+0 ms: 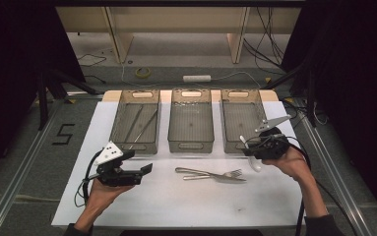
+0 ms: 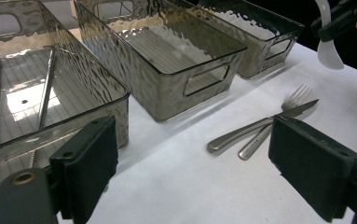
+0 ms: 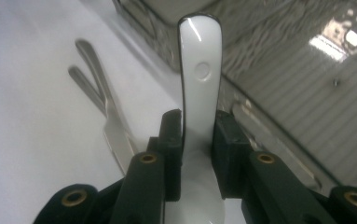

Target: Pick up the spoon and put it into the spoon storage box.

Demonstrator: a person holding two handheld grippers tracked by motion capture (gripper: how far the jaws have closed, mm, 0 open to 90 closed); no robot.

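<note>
A dim room, and a white sheet covers the worktop (image 1: 186,206). The white spoon (image 3: 199,84) looks light, stiff and glossy, probably slippery plastic, so mid-handle is the sensible grip. The right hand-held gripper (image 3: 199,140) pinches it there, above the right bin's (image 1: 241,123) near edge. The left hand-held gripper (image 2: 192,163) hangs wide open, empty, near the fork (image 1: 228,173) and knife (image 1: 201,171).

The spoon (image 3: 199,79) at the centre of the right gripper view is glossy white plastic, smooth, clamped between matt black pads. The fork (image 2: 278,116) and knife (image 2: 260,126) at right look like polished metal on a matt white sheet (image 2: 176,177); the bins (image 2: 167,60) above are rippled, smoky translucent plastic.
</note>
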